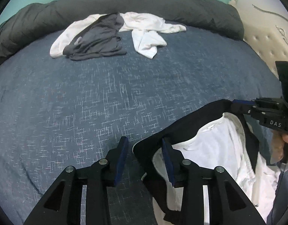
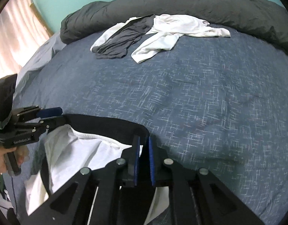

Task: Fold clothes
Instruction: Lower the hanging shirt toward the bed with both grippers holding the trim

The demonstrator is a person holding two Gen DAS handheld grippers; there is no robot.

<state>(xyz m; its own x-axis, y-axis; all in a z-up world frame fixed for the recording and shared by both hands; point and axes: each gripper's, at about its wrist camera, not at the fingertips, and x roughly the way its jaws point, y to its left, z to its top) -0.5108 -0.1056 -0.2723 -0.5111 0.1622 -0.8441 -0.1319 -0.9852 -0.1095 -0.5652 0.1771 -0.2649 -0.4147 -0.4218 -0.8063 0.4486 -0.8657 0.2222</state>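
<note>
Meanwhile, a black-and-white garment lies across the bed at lower frame.
Left tongs gape, released at its left corner; right tongs, nearly clenched, pinch its right corner.

Right wrist view: both grippers at the black edge of a garment on a blue bedspread.

The right gripper has its blue pads slightly parted, the black-edged garment lying between them; pad contact cannot be confirmed. White lining shows inside that edge. At left, the left gripper, held by a hand, sits at the garment's other corner. Farther off on the bedspread lie a grey garment and white clothes, before a rolled dark duvet.
</note>
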